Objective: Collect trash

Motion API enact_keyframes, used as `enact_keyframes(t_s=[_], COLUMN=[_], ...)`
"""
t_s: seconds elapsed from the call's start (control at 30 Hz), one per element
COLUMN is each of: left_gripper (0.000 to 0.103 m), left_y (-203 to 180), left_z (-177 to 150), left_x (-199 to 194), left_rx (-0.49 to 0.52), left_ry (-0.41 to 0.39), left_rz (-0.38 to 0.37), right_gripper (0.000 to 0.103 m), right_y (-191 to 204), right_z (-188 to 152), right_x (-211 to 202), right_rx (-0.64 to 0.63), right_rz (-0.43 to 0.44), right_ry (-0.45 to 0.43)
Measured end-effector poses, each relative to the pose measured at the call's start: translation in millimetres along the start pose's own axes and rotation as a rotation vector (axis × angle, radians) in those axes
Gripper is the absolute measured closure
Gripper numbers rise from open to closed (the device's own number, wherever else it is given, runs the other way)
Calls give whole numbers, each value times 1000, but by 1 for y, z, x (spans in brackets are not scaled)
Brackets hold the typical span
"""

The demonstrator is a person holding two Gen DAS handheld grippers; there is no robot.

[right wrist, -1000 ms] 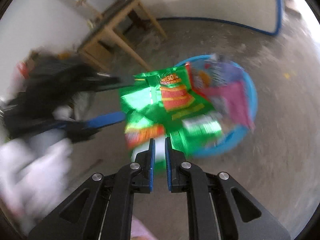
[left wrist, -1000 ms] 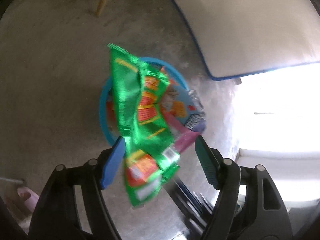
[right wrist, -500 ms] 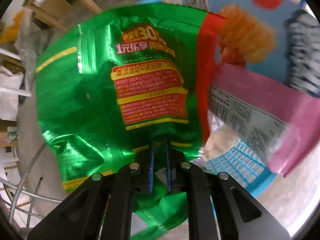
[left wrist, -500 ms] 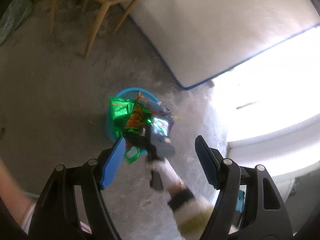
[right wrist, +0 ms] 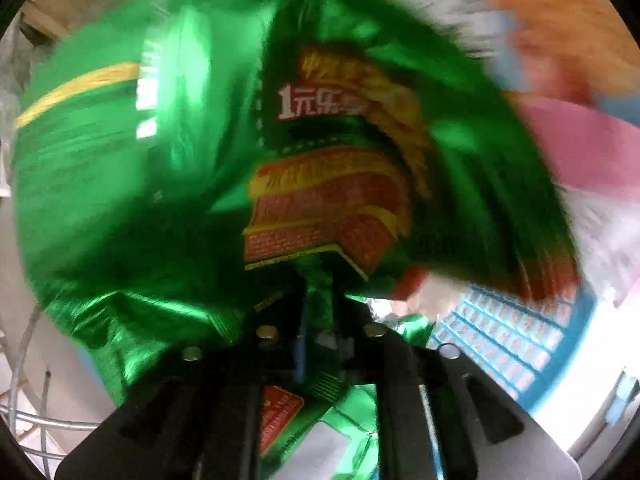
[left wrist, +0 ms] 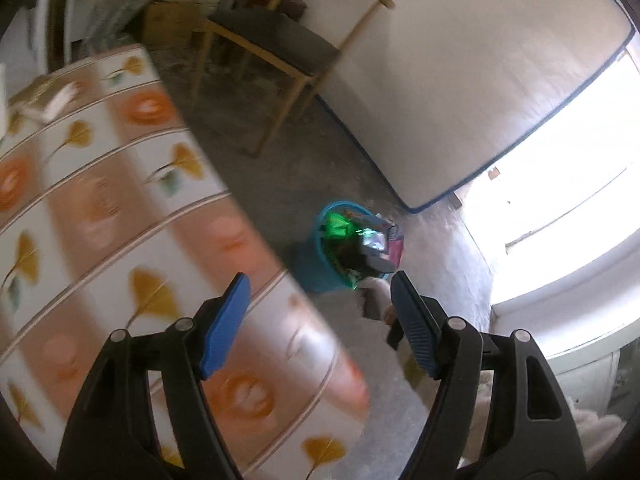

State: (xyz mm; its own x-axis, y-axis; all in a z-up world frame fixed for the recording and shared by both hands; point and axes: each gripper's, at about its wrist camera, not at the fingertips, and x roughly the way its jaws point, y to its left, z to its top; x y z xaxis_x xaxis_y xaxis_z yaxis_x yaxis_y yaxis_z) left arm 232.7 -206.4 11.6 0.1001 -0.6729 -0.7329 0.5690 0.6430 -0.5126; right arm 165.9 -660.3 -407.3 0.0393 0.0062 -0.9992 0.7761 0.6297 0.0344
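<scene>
The blue basket [left wrist: 316,268] stands on the concrete floor [left wrist: 280,184], and everything else sits around it. Just inside its rim the right hand-held gripper [right wrist: 318,312] has its two fingers pinched together on a fold of the green snack bag [right wrist: 160,184], which fills most of that camera's view; the bag is crumpled and blurred, its red and yellow print facing the lens. Beside the bag, further into the basket, lie a pink wrapper [right wrist: 580,152] and something orange that is too smeared to name. The basket's blue mesh wall [right wrist: 520,344] shows to the right of the gripper.

The left hand-held gripper [left wrist: 320,320] is well apart from the basket, up over the edge of the bench [left wrist: 120,208] with its leaf-and-flower patterned cover. Its blue-padded fingers [left wrist: 224,320] are spread wide with nothing between them. From there the green bag [left wrist: 338,224] shows as a bright patch in the basket's mouth. Beyond the basket are a wooden chair [left wrist: 280,48] and a pale mattress [left wrist: 460,80] with blue piping.
</scene>
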Motion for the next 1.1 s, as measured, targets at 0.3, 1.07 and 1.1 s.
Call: enact_keyframes(t_s=[0.3, 1.07, 1.1], left_gripper=[34, 13, 12], left_y=[20, -2, -6], left_z=[-56, -169, -173], left_x=[-55, -135, -138], left_rx=[-6, -16, -33], left_ry=[-128, -389, -399], left_rz=[71, 269, 287], right_gripper=[63, 13, 8], right_y=[-29, -45, -39], right_z=[-41, -278, -299], right_x=[-70, -372, -390], right_rx=[140, -43, -74], right_rz=[116, 316, 328], right_ry=[-210, -864, -922])
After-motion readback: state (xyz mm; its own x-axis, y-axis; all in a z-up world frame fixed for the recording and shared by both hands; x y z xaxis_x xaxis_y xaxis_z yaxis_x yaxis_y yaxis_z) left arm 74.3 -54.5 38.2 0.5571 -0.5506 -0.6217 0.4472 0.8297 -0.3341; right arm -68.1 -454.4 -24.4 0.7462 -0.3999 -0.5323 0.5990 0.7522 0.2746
